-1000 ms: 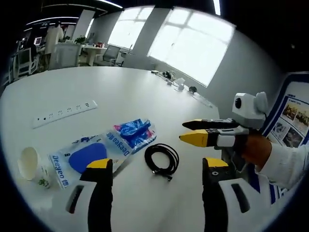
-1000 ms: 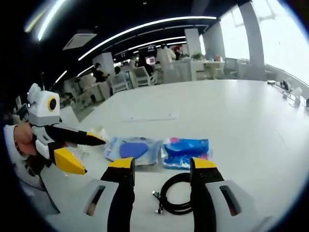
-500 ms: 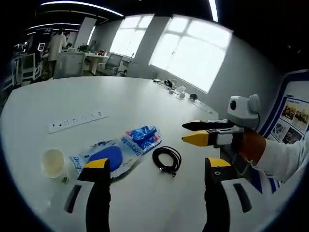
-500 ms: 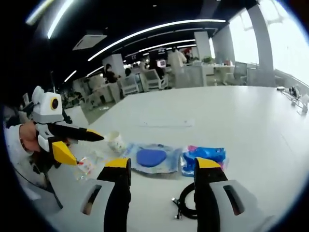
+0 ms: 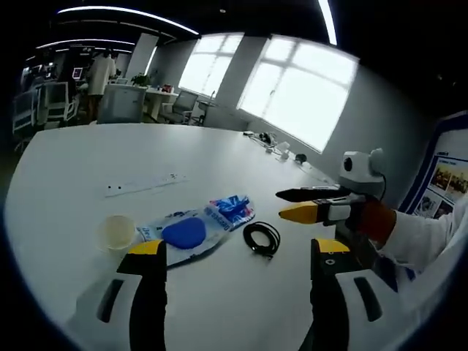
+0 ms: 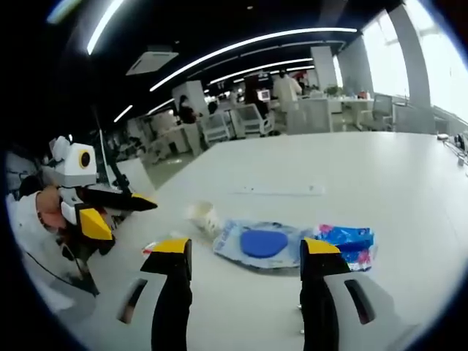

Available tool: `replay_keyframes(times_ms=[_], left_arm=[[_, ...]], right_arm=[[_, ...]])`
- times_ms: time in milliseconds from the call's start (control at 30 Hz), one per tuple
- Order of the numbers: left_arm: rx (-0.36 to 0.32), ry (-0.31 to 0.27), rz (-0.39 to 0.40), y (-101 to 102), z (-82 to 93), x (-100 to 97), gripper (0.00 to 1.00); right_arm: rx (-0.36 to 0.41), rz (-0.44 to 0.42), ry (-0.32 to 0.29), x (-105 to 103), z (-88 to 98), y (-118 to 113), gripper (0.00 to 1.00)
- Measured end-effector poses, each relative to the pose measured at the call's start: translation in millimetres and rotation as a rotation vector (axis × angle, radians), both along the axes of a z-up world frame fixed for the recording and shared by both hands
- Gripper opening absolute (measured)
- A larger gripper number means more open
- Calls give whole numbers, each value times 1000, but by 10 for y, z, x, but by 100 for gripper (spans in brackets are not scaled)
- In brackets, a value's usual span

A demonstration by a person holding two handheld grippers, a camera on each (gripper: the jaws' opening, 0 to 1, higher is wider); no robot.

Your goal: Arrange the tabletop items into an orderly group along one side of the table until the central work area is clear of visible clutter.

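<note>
The tabletop items lie in a loose row on the white table (image 5: pixel 88 153): a paper cup (image 5: pixel 117 232) tipped on its side, a clear packet with a blue oval pad (image 5: pixel 183 232), a blue-and-pink printed packet (image 5: pixel 232 208) touching it, and a coiled black cable (image 5: pixel 262 238) just beside that. A white power strip (image 5: pixel 145 186) lies apart, farther toward the table's far edge. In the right gripper view the cup (image 6: pixel 202 215), the pad packet (image 6: pixel 260 243) and the printed packet (image 6: pixel 345 240) show in the same order, with a small red-marked wrapper (image 6: pixel 152 247) nearer the table's near edge.

Compared with a second ago, both cameras have drawn back: the items look smaller and farther from the jaws, and the cable has dropped out of the right gripper view. The items themselves lie as before.

The left gripper (image 5: pixel 234 256) holds nothing, jaws wide apart. The right gripper (image 6: pixel 241 252) is likewise spread and empty.
</note>
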State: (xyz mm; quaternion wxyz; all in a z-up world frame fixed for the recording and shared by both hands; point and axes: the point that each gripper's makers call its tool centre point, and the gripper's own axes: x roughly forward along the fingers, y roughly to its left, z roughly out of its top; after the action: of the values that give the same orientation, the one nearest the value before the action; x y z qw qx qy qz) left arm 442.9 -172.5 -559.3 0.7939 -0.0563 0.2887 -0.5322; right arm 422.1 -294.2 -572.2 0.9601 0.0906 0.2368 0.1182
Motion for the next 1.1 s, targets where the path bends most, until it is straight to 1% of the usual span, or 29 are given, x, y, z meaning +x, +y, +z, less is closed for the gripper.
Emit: replay_keyframes(times_ms=[133,267,367,433,567,633,767,867,1033,1100], left_arm=[[-5,-4,39,259,41,5,83],[-9,-1,72,473,58,15,83],[-4,6,93,661,44,1,83],[-6,15,110,766,35,1,83],[-4,19,131,924,24,-8,83],[-5,22,136,979,20,-13,83],[-1,30,152,1116,2,-11,83],[-15,36,158,1212,18,-25,84],[-22,57,181,1400,-25,-27,83],[-28,67,187,1476,-39,-39,83]], right_arm=[[10,24,1,19,11,184,60],[31,49,8,42,4,362,61],[40,67,15,45,-5,468,59],[42,79,23,54,-29,548,60],[50,92,32,66,-61,654,60],[80,100,41,74,-79,738,61],[90,117,54,109,-118,886,62],[114,129,57,158,-130,1000,62],[147,149,75,237,-178,1190,62],[147,160,81,272,-206,1275,62]])
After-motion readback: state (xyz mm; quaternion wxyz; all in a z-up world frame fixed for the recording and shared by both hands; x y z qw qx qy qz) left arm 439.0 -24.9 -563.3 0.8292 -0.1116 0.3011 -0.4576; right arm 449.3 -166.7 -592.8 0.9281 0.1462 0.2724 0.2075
